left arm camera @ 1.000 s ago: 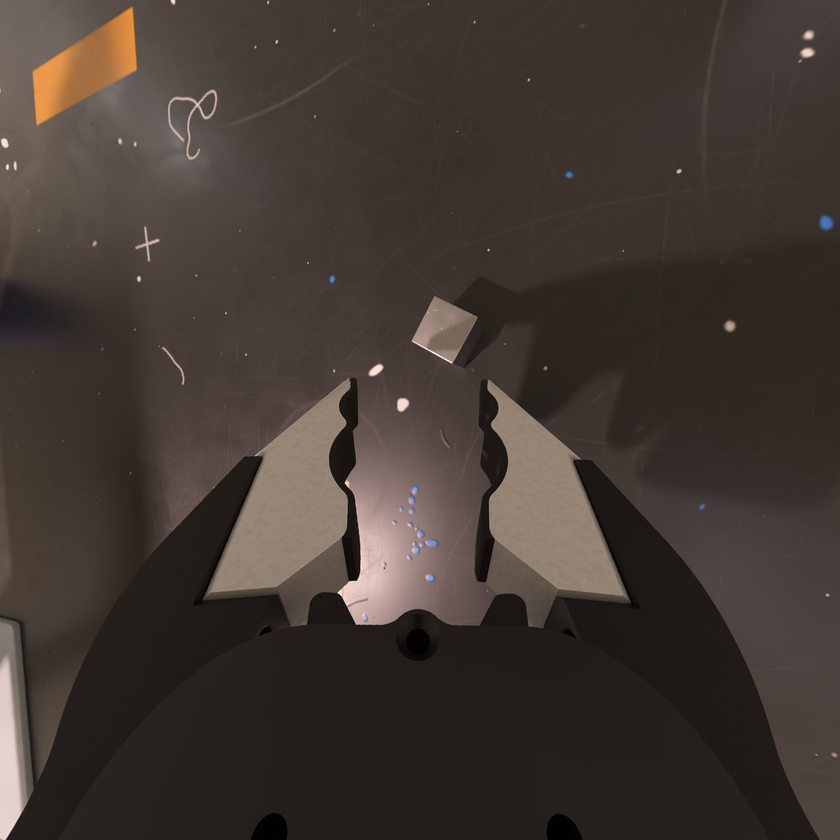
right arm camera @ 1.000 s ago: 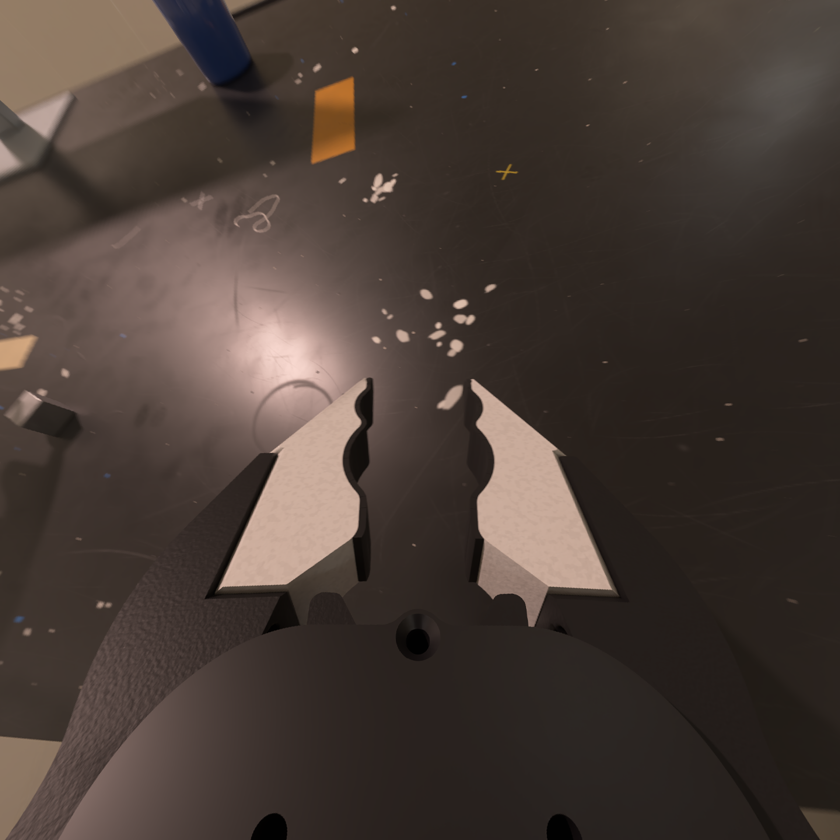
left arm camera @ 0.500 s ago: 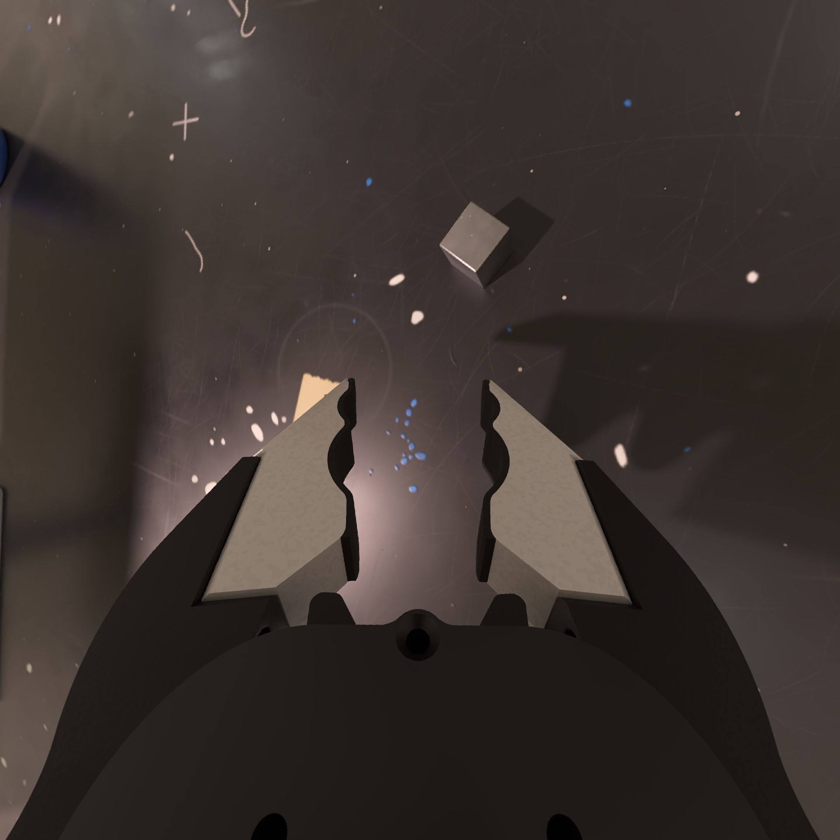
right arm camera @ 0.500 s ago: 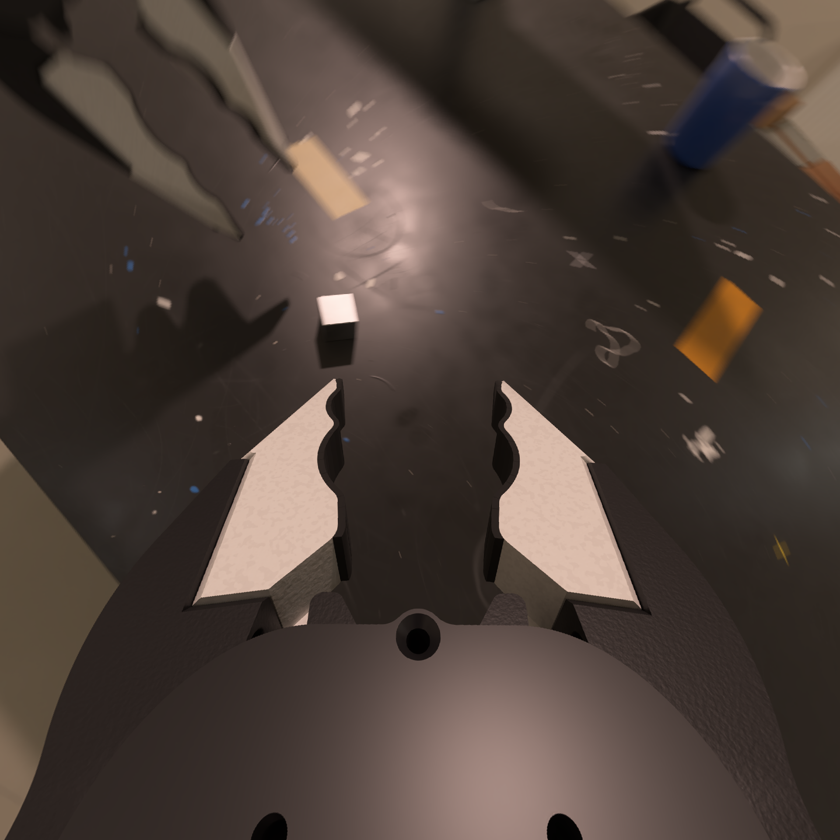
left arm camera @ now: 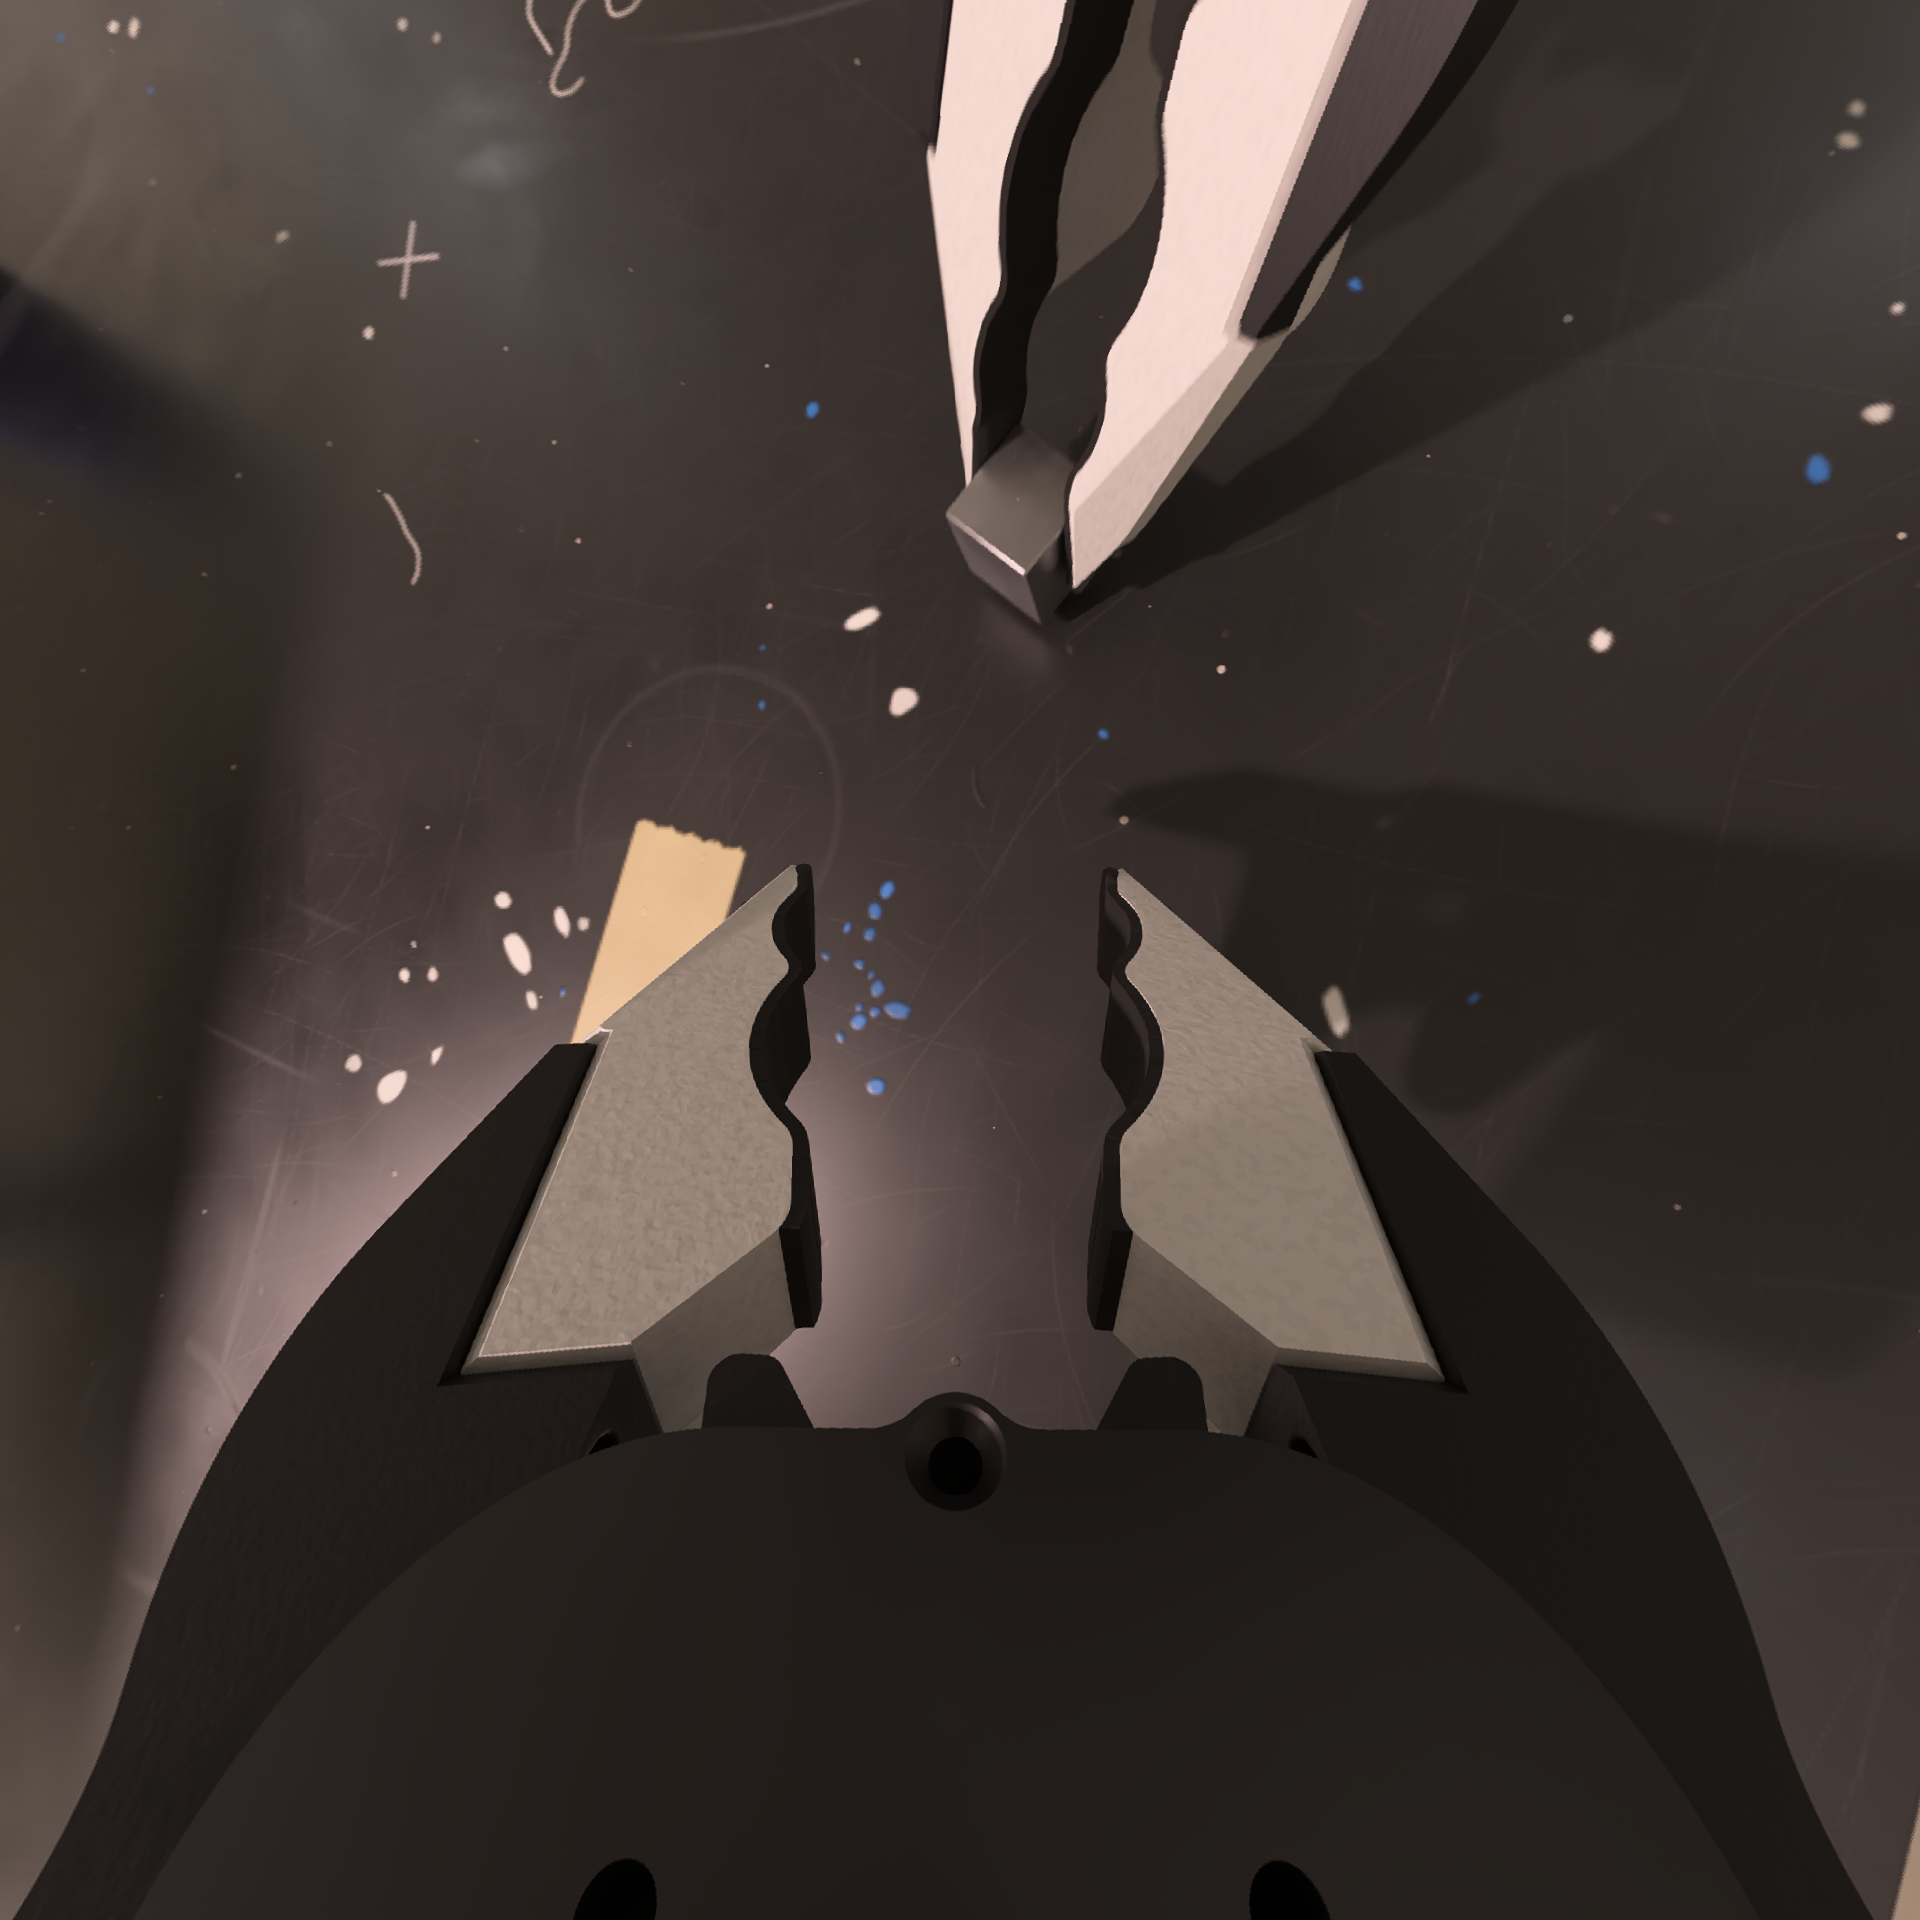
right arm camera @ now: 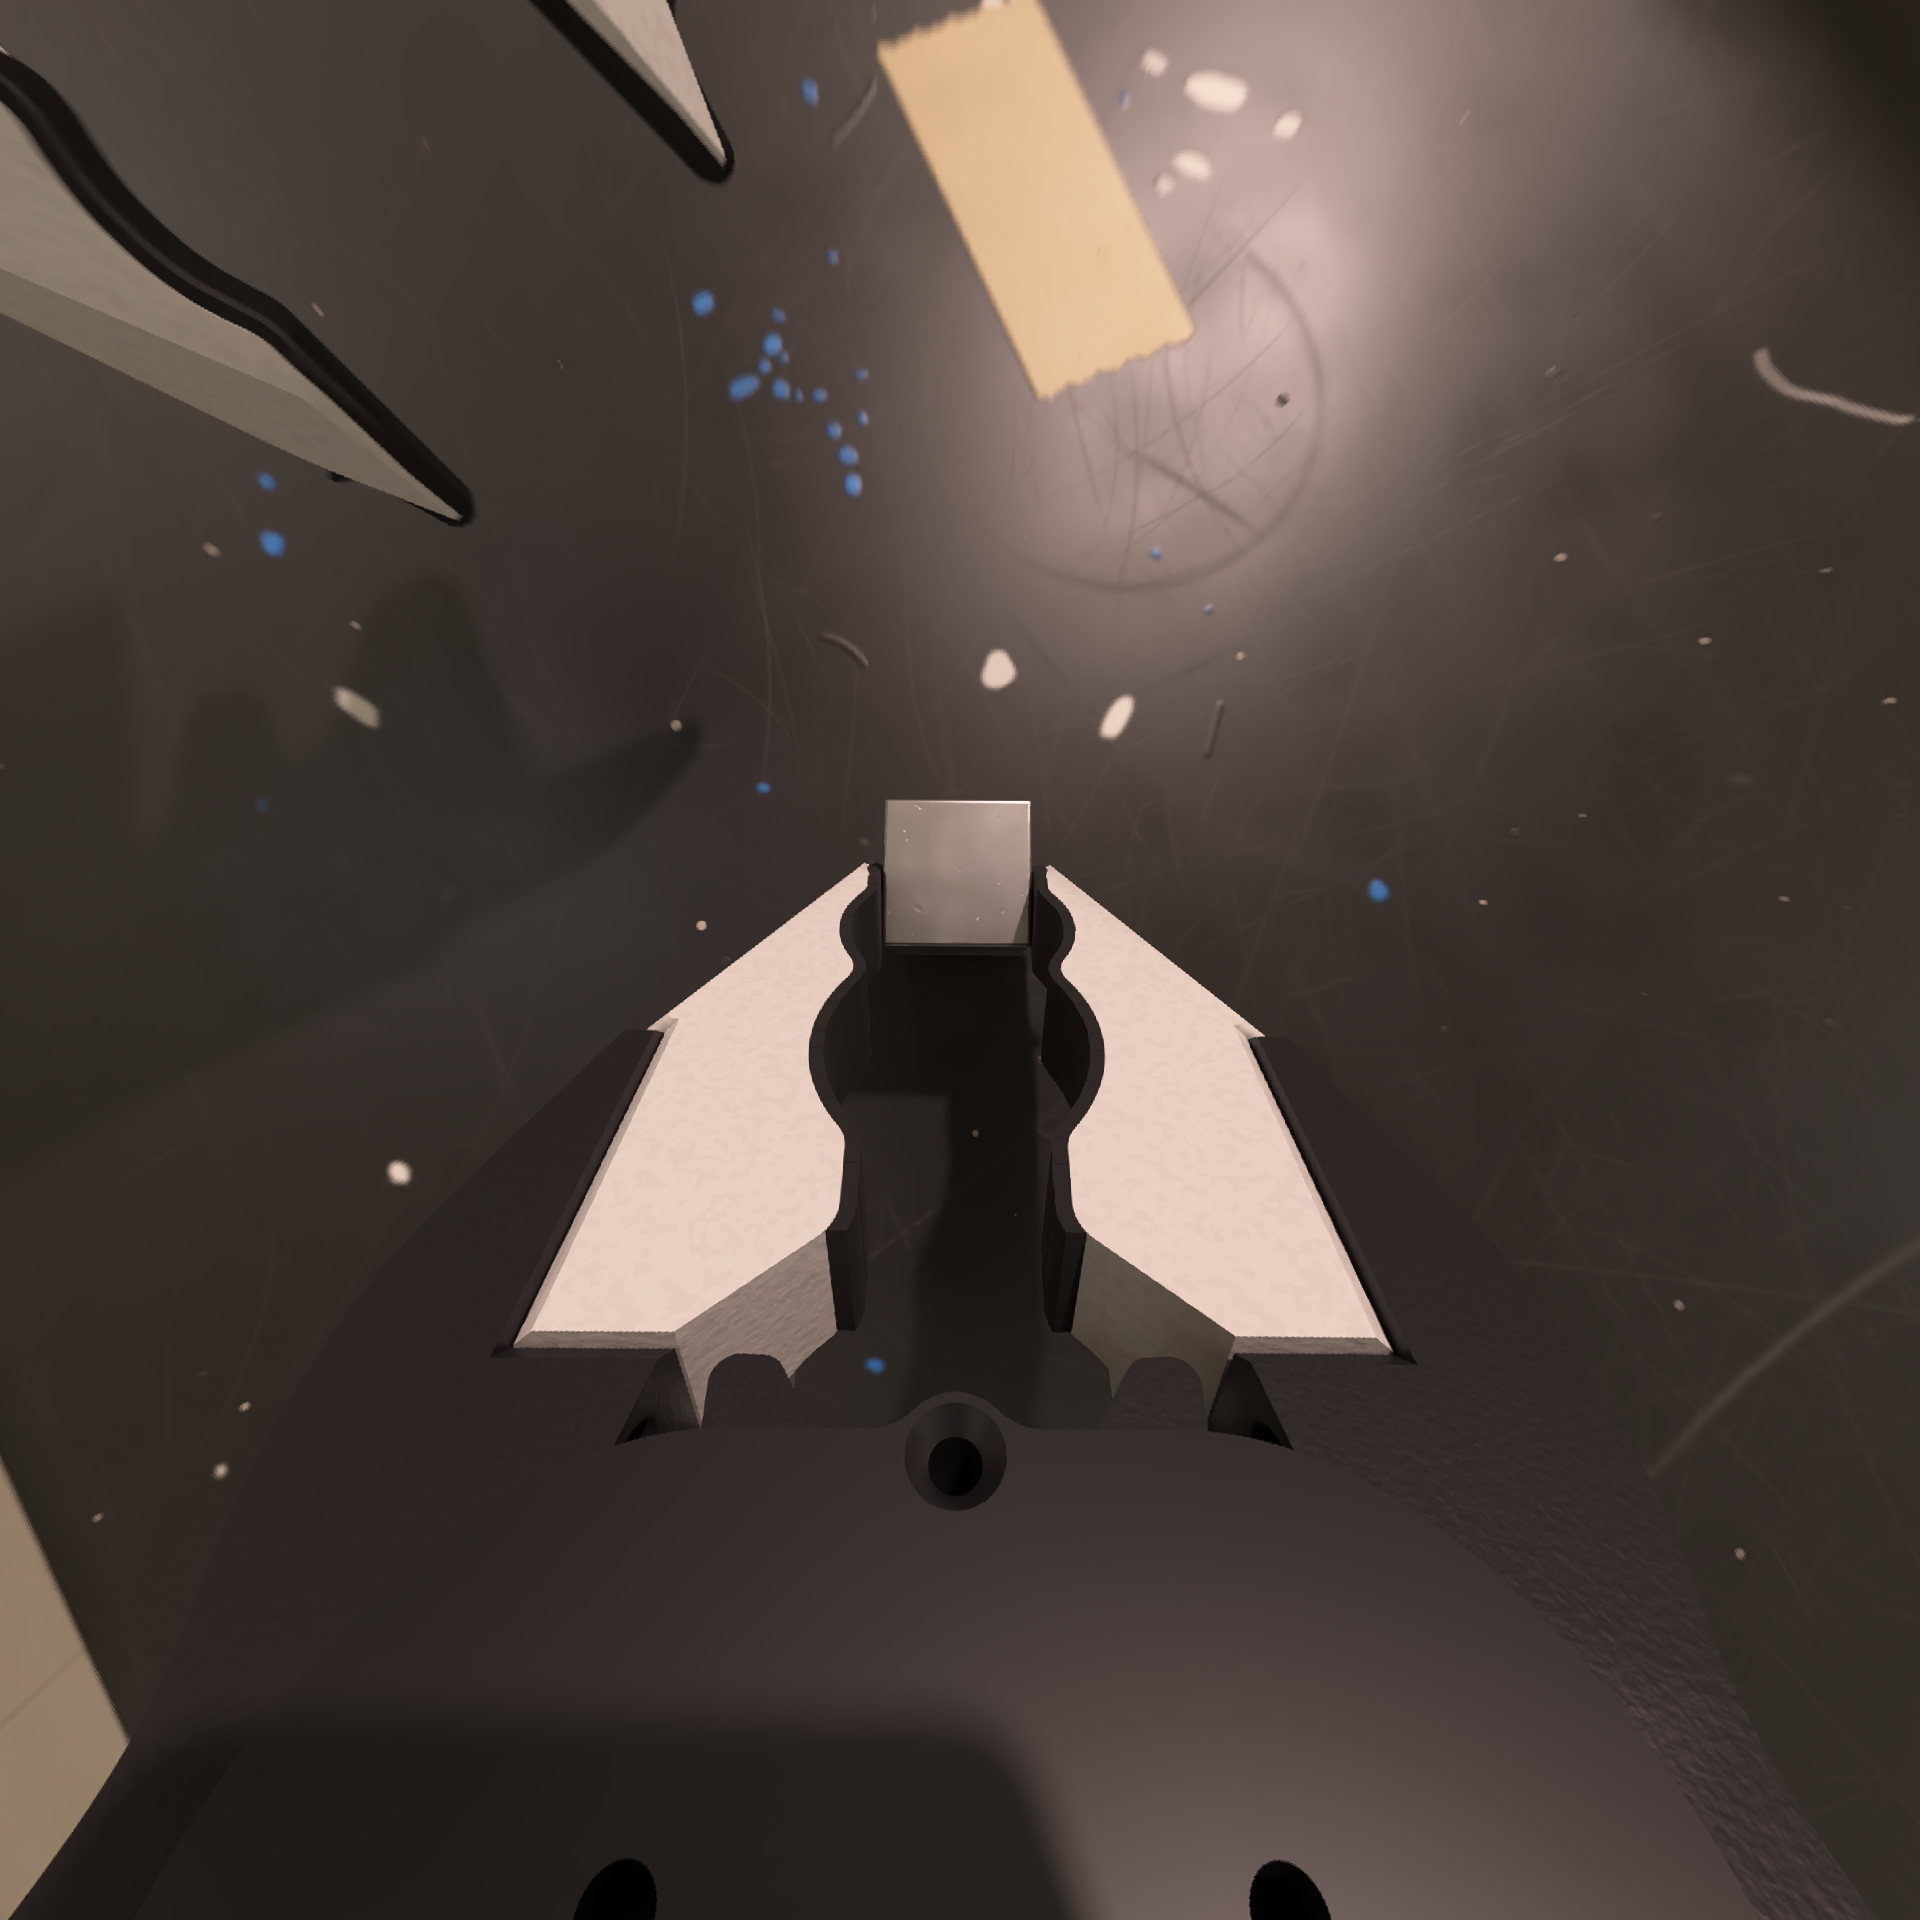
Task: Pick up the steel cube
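Steel cube (right arm camera: 956,873) sits on the dark scuffed tabletop (right arm camera: 1558,935), clamped at the very tips of the right gripper (right arm camera: 956,904), jaws square on opposite faces, presumably for a straight lift. Left gripper (left arm camera: 956,914) hangs released and empty, well clear, near the tan tape strip (left arm camera: 665,925).

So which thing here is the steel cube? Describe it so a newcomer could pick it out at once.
Start from the dark, scratched tabletop speckled with white and blue flecks. Near the torn beige tape strip, the right gripper has its fingertips on either side of the steel cube. It is the only raised, shiny grey block; everything around it is flat marking.
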Robot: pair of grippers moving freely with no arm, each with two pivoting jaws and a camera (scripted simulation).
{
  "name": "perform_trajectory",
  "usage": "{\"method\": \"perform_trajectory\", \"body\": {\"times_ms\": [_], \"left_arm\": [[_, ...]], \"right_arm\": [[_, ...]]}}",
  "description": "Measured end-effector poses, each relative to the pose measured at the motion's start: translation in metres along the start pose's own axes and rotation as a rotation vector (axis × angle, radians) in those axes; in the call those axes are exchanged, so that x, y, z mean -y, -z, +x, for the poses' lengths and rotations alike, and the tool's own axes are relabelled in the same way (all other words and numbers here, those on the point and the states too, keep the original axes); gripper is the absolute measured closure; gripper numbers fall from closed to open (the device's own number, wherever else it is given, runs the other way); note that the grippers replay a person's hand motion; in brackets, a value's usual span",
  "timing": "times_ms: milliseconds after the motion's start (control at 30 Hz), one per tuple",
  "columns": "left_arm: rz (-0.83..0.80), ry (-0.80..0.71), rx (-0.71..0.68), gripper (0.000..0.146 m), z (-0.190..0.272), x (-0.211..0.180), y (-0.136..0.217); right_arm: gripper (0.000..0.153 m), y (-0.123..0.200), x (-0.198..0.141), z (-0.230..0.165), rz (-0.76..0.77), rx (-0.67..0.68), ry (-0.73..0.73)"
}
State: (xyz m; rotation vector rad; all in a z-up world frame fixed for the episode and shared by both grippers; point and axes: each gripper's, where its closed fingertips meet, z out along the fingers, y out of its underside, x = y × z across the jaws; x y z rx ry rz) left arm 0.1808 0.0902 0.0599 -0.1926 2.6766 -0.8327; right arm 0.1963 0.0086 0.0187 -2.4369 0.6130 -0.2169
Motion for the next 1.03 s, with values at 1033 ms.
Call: {"method": "perform_trajectory", "body": {"times_ms": [1033], "left_arm": [[0.034, -0.026, -0.081, 0.092, 0.022, 0.010, -0.022]], "right_arm": [[0.125, 0.236, -0.230, 0.220, -0.655, -0.085, 0.242]]}}
